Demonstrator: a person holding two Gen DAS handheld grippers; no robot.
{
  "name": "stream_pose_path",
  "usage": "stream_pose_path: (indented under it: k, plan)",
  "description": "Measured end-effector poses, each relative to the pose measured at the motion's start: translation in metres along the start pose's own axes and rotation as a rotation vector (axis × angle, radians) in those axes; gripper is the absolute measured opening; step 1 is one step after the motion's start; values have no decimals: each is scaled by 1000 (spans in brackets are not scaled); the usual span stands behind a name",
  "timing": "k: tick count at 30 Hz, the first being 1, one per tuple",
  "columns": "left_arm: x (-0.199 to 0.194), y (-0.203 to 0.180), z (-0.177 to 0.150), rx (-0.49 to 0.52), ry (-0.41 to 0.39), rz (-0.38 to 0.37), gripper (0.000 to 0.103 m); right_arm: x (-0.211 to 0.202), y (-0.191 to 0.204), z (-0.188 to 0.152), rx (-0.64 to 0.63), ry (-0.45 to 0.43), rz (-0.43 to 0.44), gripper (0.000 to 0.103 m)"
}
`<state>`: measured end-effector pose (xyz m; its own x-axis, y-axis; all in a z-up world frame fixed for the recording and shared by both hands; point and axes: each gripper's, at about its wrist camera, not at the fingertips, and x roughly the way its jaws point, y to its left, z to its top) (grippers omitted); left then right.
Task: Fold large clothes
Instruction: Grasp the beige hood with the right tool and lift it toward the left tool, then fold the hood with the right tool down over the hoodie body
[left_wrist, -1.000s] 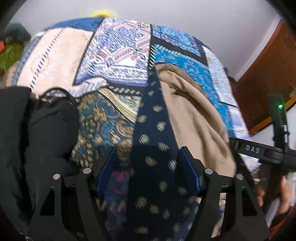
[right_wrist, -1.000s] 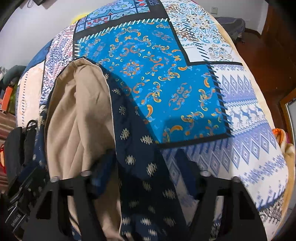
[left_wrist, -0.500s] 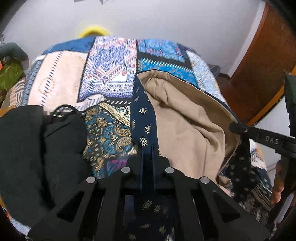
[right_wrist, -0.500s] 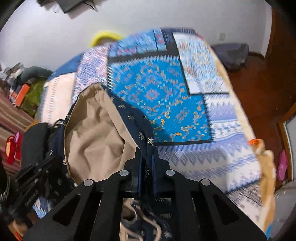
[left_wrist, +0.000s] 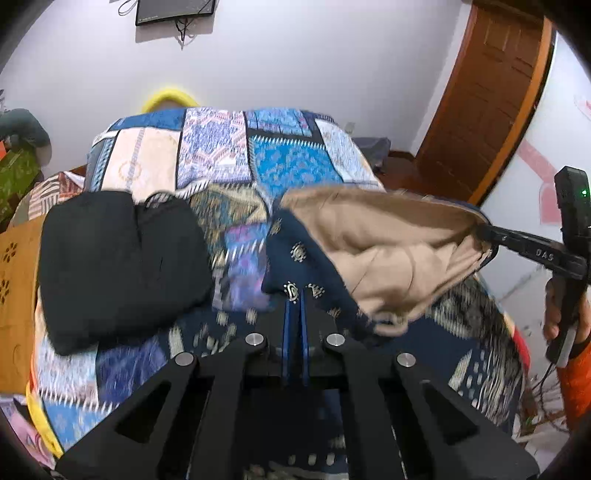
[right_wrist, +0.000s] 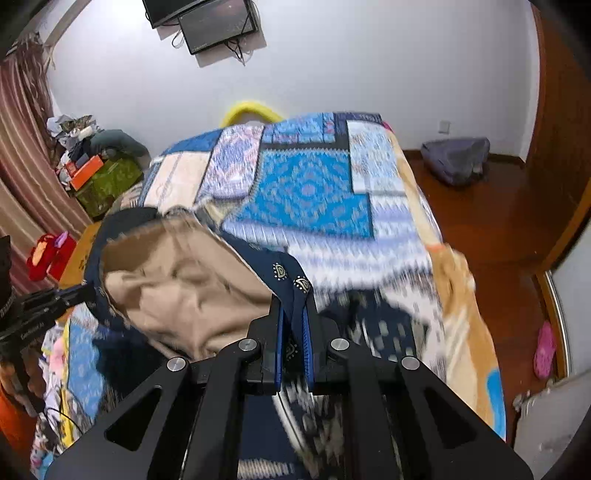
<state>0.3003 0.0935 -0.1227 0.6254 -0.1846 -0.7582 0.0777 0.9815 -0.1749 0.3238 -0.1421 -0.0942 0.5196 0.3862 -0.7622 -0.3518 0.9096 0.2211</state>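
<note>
left gripper (left_wrist: 293, 295) and right gripper (right_wrist: 293, 299) each clamped tight on the navy garment (left_wrist: 295, 254), lifted over the bed's (left_wrist: 288, 170) near edge, tan lining up. keep hem taut, hands level, lay it flat.

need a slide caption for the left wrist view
Left gripper clamps the navy patterned garment, its tan lining lifted above the patchwork bedspread.

Two grippers, left gripper (left_wrist: 293, 295) and right gripper (right_wrist: 293, 314). One navy patterned garment (left_wrist: 306, 254) with tan lining. One black folded pile (left_wrist: 118, 258). One patchwork bedspread (right_wrist: 306, 192). Two wall screens (right_wrist: 218, 26). One wooden door (left_wrist: 491, 92).
</note>
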Motion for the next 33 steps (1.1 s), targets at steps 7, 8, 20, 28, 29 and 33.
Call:
stream_pose_path:
  k: [7,8,20,28,29,33]
  plan:
    - [13,1,-74,12,112,64,3,9,-14,-60,18,105,-28,8]
    - [18,2,-82,12,128,85,2,14,-16,-66,23,119,-35,8]
    - [14,9,-107,-8,158,153,46,-12,14,-71,-111,64,-98,43]
    - [-5,1,-58,-35,42,91,58,-11,44,-47,-135,19,-3,63]
    - [-4,-1,-52,-31,35,87,59,-5,47,-44,-136,26,7,63]
    - [8,-7,-37,-6,30,90,59,24,60,-38,-146,84,44,63]
